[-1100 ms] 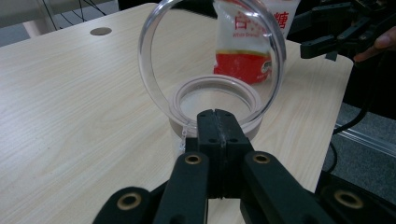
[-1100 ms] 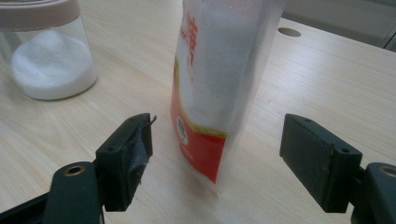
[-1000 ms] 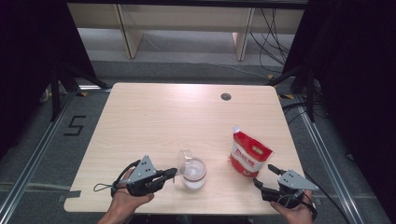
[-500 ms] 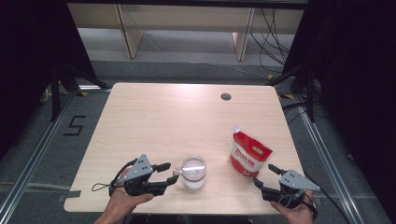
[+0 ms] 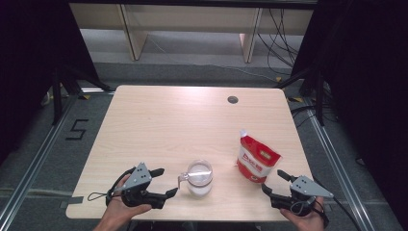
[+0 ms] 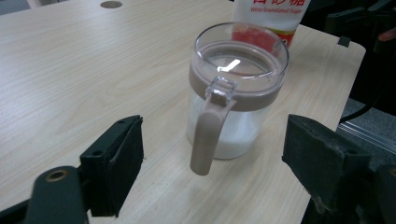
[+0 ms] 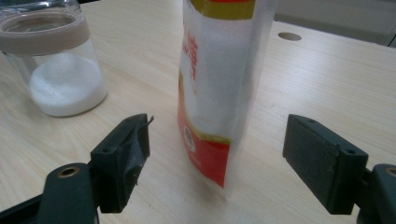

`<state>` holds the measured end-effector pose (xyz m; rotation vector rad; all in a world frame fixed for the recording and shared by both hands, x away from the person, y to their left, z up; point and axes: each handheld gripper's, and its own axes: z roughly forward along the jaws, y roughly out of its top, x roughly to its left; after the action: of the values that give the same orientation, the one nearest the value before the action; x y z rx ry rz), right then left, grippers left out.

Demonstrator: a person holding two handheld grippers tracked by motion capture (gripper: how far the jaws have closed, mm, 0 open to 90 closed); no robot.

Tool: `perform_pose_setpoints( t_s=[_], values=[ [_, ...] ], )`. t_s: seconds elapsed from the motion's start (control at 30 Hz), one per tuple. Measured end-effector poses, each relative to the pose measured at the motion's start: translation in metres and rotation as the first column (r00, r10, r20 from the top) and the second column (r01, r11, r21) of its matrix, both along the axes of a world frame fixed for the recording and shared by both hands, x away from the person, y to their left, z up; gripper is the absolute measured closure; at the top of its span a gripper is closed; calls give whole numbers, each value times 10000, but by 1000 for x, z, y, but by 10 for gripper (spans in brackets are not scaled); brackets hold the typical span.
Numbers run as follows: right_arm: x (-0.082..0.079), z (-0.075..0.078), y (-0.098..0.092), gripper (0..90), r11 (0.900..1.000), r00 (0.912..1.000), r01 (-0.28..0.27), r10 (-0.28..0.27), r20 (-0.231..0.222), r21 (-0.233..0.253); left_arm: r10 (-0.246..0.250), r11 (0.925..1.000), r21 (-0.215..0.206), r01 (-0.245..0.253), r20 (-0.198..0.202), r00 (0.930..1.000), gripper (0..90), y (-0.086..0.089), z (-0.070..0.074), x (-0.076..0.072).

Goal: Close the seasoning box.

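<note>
The left claw sits at the lower left of the high view with its jaws spread wide and empty, pointed at the sugar jar just beside it. In the left claw's own view the jar's taupe handle hangs in the middle of the frame, between the two black jaws and touching neither. The right claw, lower right, is likewise wide open and holds nothing; the red and white sugar pouch stands upright just ahead of it on the table.

The step in hand looks like a grab on each thing – handle for the left, pouch for the right. To do it well, I would square the left jaws on the handle before closing, and take the pouch low – its soft sides may buckle or tip if pinched high
</note>
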<state>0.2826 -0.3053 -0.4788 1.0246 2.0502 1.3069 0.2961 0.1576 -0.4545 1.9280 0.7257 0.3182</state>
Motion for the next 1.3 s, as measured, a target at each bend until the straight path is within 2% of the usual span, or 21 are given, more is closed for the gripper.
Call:
perform_pose_setpoints(
  t_s=[0.03, 0.1, 0.17, 0.23, 0.33, 0.37, 0.4, 0.43, 0.53, 0.63, 0.8, 0.83, 0.93, 0.97, 1.0, 1.03, 1.1, 1.17, 1.2, 1.27, 1.3],
  values=[
    [-2, 0, 0, 227, 9999, 9999, 139, -138, -103, 26, 86, 9999, -132, -88, -81, 9999, 188, 0, -1, -1],
    [-2, 0, 0, 226, 9999, 10000, -6, 7, 39, -129, -1, 10000, 52, 1, 34, 10000, 182, 3, -2, 0],
    [-6, 0, 2, 225, 9999, 9992, 82, -78, -394, 96, 172, 9998, -17, -173, -113, 9998, 169, 4, -5, -1],
    [-5, 0, 1, 224, 9999, 9999, -86, 85, -130, -109, 209, 9998, 28, -208, -177, 9996, 168, 6, -7, -1],
    [-9, 1, 2, 223, 10000, 9992, -45, 47, -401, 56, 303, 9995, 53, -302, -254, 9992, 168, 9, -10, -1],
    [-9, 0, 2, 222, 10000, 9999, -52, 51, -140, -82, 212, 9998, 21, -211, -104, 9997, 167, 10, -11, 0],
    [-11, 0, 2, 221, 10000, 9994, 47, -46, -346, 25, 304, 9995, 62, -302, -235, 9993, 168, 11, -11, -1],
    [-10, 0, 1, 221, 9999, 9997, -105, 104, -229, -14, 352, 9994, -12, -353, -324, 9989, 168, 12, -12, -2],
    [-15, 0, 3, 214, 9999, 9989, 63, -57, -461, 130, 487, 9988, 42, -485, -334, 9983, 168, 14, -13, -3],
    [-16, 0, 2, 208, 10000, 9992, -2, 1, -402, -11, 302, 9992, 271, -298, -157, 9994, 168, 17, -16, -2],
    [-19, -1, 1, 196, 10000, 9988, -53, 57, -481, 72, 438, 9984, 386, -422, -413, 9982, 168, 17, -21, -4],
    [-18, -2, 1, 193, 9999, 9995, -82, 78, -309, -120, 361, 9989, 308, -348, -426, 9984, 167, 17, -22, -4],
    [-20, -3, 1, 195, 9995, 9988, -85, 70, -476, -307, 326, 9985, 444, -313, -295, 9990, 168, 18, -24, -4],
    [-24, -3, 2, 194, 9997, 9967, 168, -182, -797, -189, 370, 9982, 488, -356, -281, 9989, 167, 19, -24, -4],
    [-22, -4, 1, 194, 9993, 9983, -131, 111, -573, -337, 454, 9980, 462, -431, -511, 9977, 167, 18, -25, -6],
    [-24, -4, 2, 194, 9994, 9969, 22, -49, -779, -350, 443, 9980, 484, -418, -522, 9977, 167, 18, -26, -6],
    [-23, -6, 1, 187, 9984, 9974, -141, 101, -719, -545, 438, 9985, 364, -420, -498, 9978, 167, 18, -28, -6],
    [-25, -7, 2, 188, 9987, 9954, -67, 18, -953, -502, 515, 9974, 532, -488, -505, 9974, 167, 18, -28, -7],
    [-25, -7, 1, 186, 9976, 9961, -158, 98, -882, -677, 339, 9970, 710, -314, -333, 9989, 167, 20, -28, -6],
    [-26, -7, 2, 186, 9980, 9956, -129, 71, -933, -621, 506, 9976, 491, -482, -486, 9975, 167, 18, -30, -8],
    [-26, -8, 1, 185, 9976, 9964, -150, 92, -846, -678, 502, 9971, 590, -475, -456, 9977, 167, 19, -30, -8]
  ],
)
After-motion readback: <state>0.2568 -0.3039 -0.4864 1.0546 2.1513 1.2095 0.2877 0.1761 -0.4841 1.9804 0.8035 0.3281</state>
